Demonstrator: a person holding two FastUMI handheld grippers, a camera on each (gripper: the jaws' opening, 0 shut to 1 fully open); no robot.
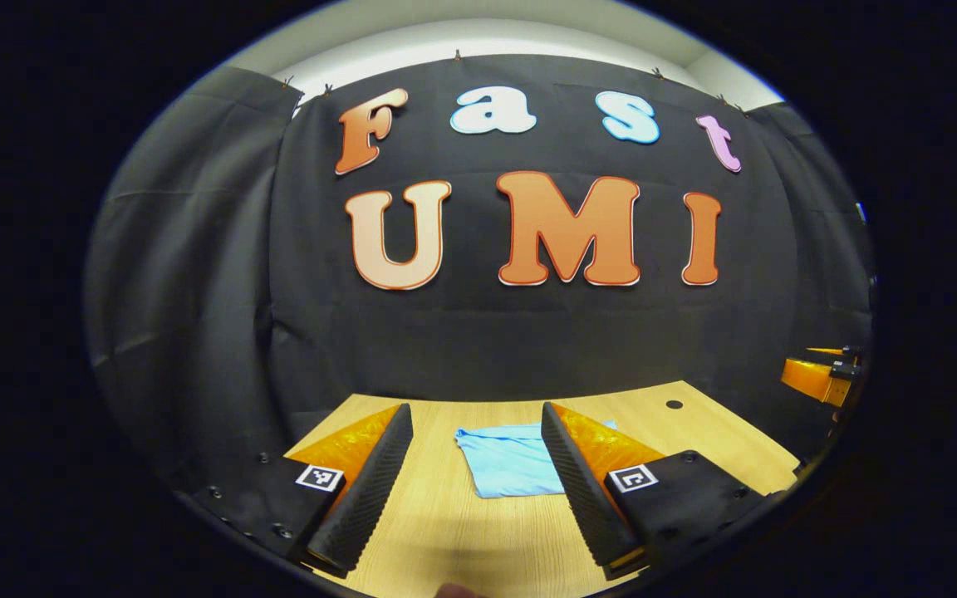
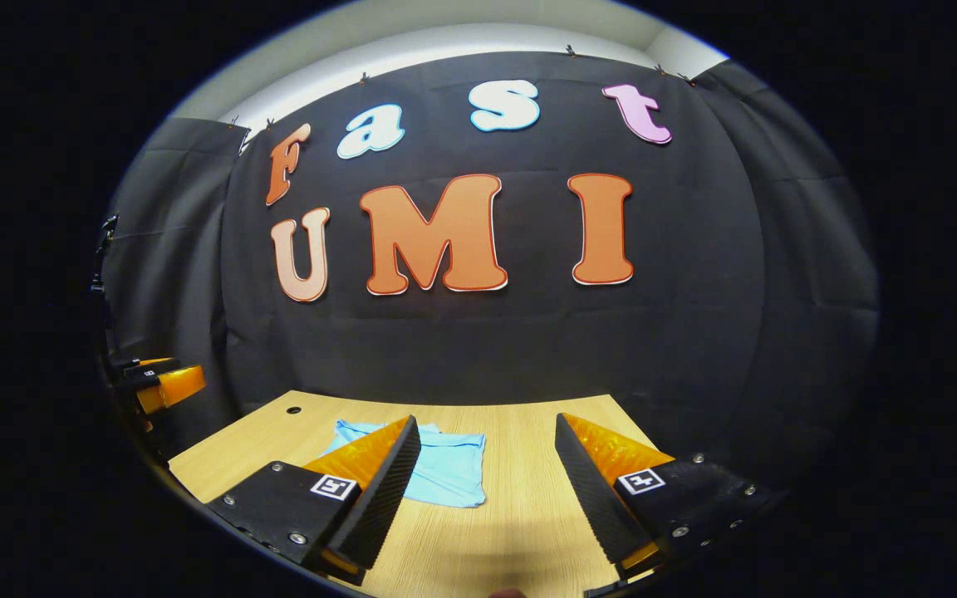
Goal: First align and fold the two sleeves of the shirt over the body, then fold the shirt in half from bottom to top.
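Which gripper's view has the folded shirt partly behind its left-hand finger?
The right gripper: the shirt lies partly behind that finger. The left gripper frames it between its fingers.

Black cloth wall (image 1: 196, 291) behind; light wooden table (image 1: 462, 531); pale ceiling (image 2: 445, 33) above

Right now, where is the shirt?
The shirt lies folded on the wooden table, ahead between the left gripper's fingers; in the right gripper view it sits behind the left finger.

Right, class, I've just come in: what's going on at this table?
A person holds two grippers above a wooden table. The left gripper and the right gripper are both open and hold nothing. A light blue shirt lies on the table as a compact rectangle, apparently already folded, untouched by either gripper.
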